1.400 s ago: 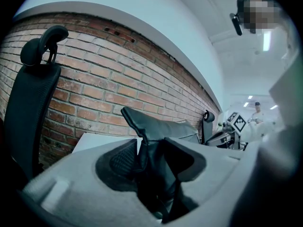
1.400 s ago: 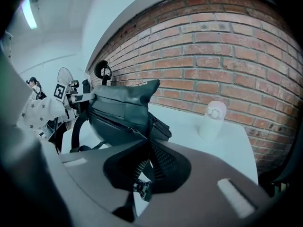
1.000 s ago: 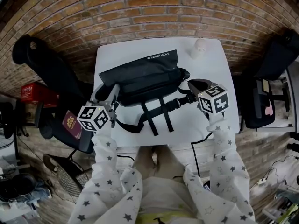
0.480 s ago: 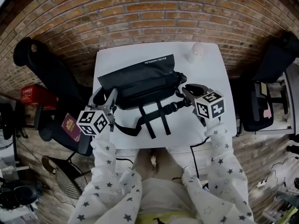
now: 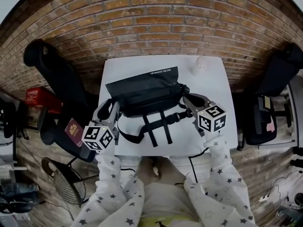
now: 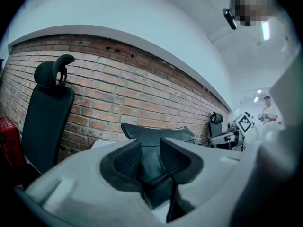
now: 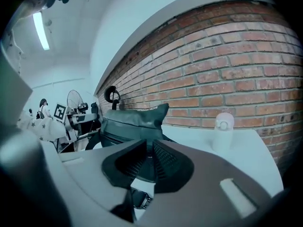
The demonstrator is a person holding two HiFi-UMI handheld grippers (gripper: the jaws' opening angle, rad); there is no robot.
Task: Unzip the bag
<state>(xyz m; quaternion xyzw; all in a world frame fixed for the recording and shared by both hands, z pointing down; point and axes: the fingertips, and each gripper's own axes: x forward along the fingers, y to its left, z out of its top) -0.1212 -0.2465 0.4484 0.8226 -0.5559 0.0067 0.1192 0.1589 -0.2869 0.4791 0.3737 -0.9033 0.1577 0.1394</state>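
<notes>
A black bag (image 5: 147, 91) lies on the white table (image 5: 215, 86), flap up, with its straps (image 5: 156, 122) trailing toward me. My left gripper (image 5: 108, 109) is at the bag's left end. Its jaws are closing, and in the left gripper view (image 6: 150, 150) dark bag fabric (image 6: 151, 162) fills the gap and touches both pads. My right gripper (image 5: 188, 101) sits at the bag's right end. In the right gripper view (image 7: 150, 157) its jaws stand a narrow slit apart, and I see nothing between them. A strap buckle (image 7: 141, 198) lies just below them.
A small white bottle (image 5: 200, 65) stands at the table's back right. A black office chair (image 5: 54, 77) holding a dark red booklet (image 5: 73, 126) is to the left, another chair (image 5: 279, 67) to the right. A brick wall (image 5: 151, 27) rises behind the table.
The left jaws have narrowed onto the bag's left end. The right jaws have parted slightly at the right end. The whole scene sits lower in the head view.
</notes>
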